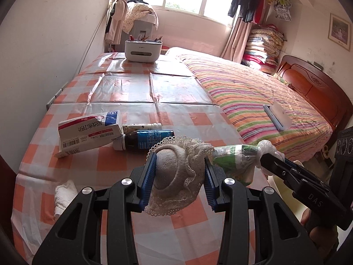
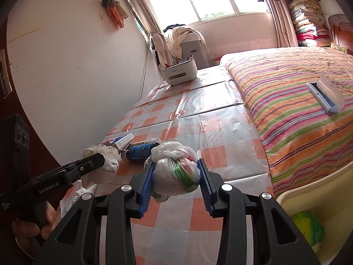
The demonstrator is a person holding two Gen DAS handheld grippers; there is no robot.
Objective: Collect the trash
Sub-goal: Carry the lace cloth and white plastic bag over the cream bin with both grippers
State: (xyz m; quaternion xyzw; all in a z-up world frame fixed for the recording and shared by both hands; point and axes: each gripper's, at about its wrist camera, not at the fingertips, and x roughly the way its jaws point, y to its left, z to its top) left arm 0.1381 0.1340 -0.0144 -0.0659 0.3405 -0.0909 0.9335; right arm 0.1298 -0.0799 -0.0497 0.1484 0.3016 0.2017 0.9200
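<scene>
We've got left claw (image 1: 178,174) clamped on sock (image 1: 174,176), right claw (image 2: 176,181) on bagged trash (image 2: 176,174), both off bench (image 1: 176,92); next, drop into bin (image 2: 308,198).

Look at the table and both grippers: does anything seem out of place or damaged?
Yes. The left gripper holds a lace-trimmed sock, clothing rather than obvious trash. On the table, the medicine box lies torn open beside a toppled bottle.
</scene>
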